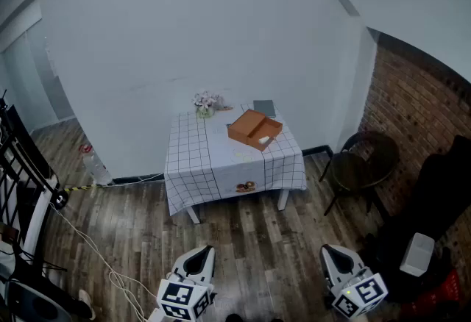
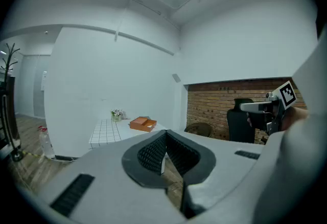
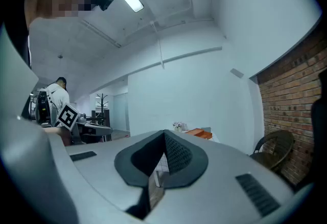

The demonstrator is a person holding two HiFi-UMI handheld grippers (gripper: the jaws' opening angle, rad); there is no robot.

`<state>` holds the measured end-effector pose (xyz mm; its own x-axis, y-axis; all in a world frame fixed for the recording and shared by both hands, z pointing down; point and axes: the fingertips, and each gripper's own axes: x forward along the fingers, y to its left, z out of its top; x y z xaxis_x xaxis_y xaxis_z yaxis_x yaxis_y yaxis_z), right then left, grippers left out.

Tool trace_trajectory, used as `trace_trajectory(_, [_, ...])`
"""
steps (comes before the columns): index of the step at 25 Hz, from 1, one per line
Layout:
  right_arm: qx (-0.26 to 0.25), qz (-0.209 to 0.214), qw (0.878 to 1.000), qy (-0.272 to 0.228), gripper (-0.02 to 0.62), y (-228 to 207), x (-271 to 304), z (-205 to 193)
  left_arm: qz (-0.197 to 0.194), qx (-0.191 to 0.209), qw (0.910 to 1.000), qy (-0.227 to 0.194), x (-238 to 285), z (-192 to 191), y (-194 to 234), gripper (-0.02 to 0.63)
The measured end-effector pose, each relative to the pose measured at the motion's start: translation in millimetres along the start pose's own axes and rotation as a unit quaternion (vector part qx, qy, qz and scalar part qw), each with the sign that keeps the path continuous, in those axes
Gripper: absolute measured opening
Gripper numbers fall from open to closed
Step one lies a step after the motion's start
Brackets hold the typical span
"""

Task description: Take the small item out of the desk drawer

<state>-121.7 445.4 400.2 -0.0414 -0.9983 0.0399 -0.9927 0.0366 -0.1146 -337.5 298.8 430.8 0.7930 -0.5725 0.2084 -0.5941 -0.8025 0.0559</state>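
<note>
Wood floor (image 1: pixel 257 240) and a plain white wall (image 1: pixel 184 41), that's the room I'm standing in. Way off to the left of my jaws there's a plastic bottle (image 1: pixel 94 166) by the wall and a pale cable (image 1: pixel 92 247) snaking over the boards. My left gripper (image 1: pixel 207 248) is held low over the floor. Its jaws are pressed together at the tips with nothing between them.

Well ahead of both sets of jaws, about midway between them, is the counter (image 1: pixel 199 159) with a checked cloth. On its far edge, ahead of the left jaws, sits a little pot of flowers (image 1: pixel 205 103). Just right of that the orange drawer (image 1: pixel 249 124) lies on top of the counter, turned at an angle to its edges. The small item (image 1: pixel 264 140) is a pale bit inside it, in the nearer, right-hand part. Behind the drawer lies a flat grey thing (image 1: pixel 264 108), can't tell what it is.

My right gripper (image 1: pixel 328 248) is also low over the floor, jaws fully closed and empty, well apart from the counter. Further right of it there's a dark round chair (image 1: pixel 360 166) near the brick wall (image 1: pixel 419 92).
</note>
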Motion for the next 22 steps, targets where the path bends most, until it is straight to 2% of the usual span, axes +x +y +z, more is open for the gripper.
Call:
trace_trajectory(12, [-0.004, -0.004, 1.0, -0.01, 0.003, -20.7, -15.8, 7.6, -0.005, 0.003, 1.0, 0.0, 8.3, 3.7, -26.6, 0.01])
trace_trajectory(22, [0.017, -0.012, 1.0, -0.014, 0.003, -52.0, -70.6, -1.3, -0.016, -0.009, 0.9998, 0.005, 10.2, -4.4, -81.4, 0.009])
